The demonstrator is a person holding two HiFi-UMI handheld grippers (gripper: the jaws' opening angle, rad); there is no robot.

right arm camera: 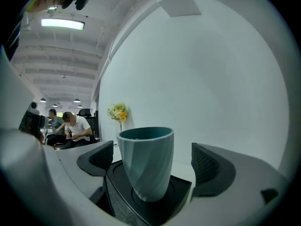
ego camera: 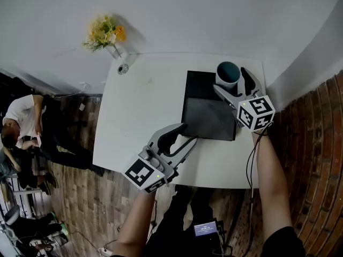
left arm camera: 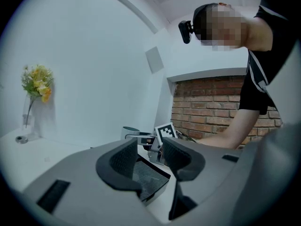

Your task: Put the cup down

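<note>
Clearly found the cup point(ego camera: 228, 74) point(right arm camera: 145, 161) upright on the black tray point(ego camera: 206, 119) toward one o'clock on the desk point(ego camera: 144, 106), flanked by the jaws of the right gripper point(ego camera: 236, 85) point(right arm camera: 153, 161), spread wide with a gap on each side and neither pad touching. Saw the left gripper point(ego camera: 187, 134) point(left arm camera: 150, 157) near the desk's six o'clock edge, jaws only narrowly parted, holding nothing, tips over the tray's near corner. Noted a vase of yellow flowers point(ego camera: 104, 33) at eleven o'clock.

From the left gripper point(left arm camera: 153, 160), only the cup point(left arm camera: 130, 132) rim shows ahead; its own jaw hides the rest.
</note>
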